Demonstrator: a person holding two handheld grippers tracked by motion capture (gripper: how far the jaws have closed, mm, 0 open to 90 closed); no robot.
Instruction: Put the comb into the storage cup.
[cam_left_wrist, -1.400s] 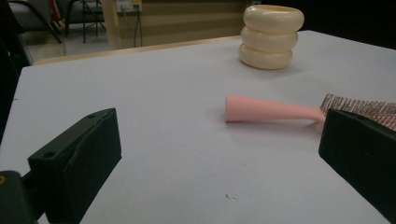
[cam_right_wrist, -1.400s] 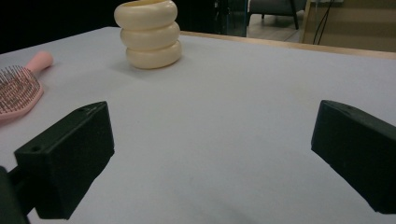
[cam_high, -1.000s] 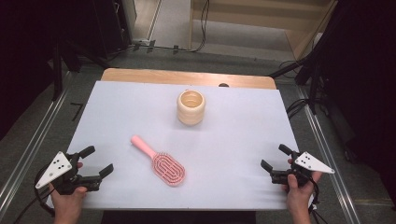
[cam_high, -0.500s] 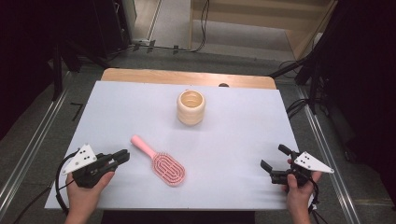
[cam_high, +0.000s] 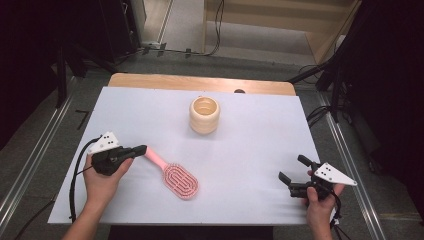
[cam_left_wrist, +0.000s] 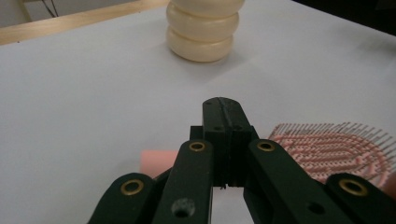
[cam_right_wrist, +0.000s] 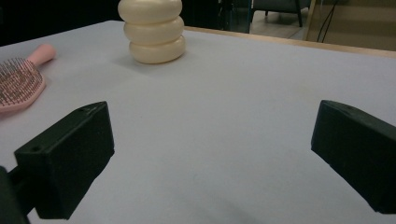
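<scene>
Ribbed cream cup (cam_high: 204, 115), bristly pink hairbrush (cam_high: 174, 175); left gripper (cam_high: 140, 149) fingers clenched empty, right gripper (cam_high: 294, 169) fingers spread.

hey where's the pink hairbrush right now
In the high view the pink hairbrush lies on the white table, left of centre and nearer the person than the cream ribbed cup. The left gripper is at its handle end.

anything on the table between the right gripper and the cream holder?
Nothing: bare white table between the right gripper and the cream holder, per the right gripper view.
</scene>
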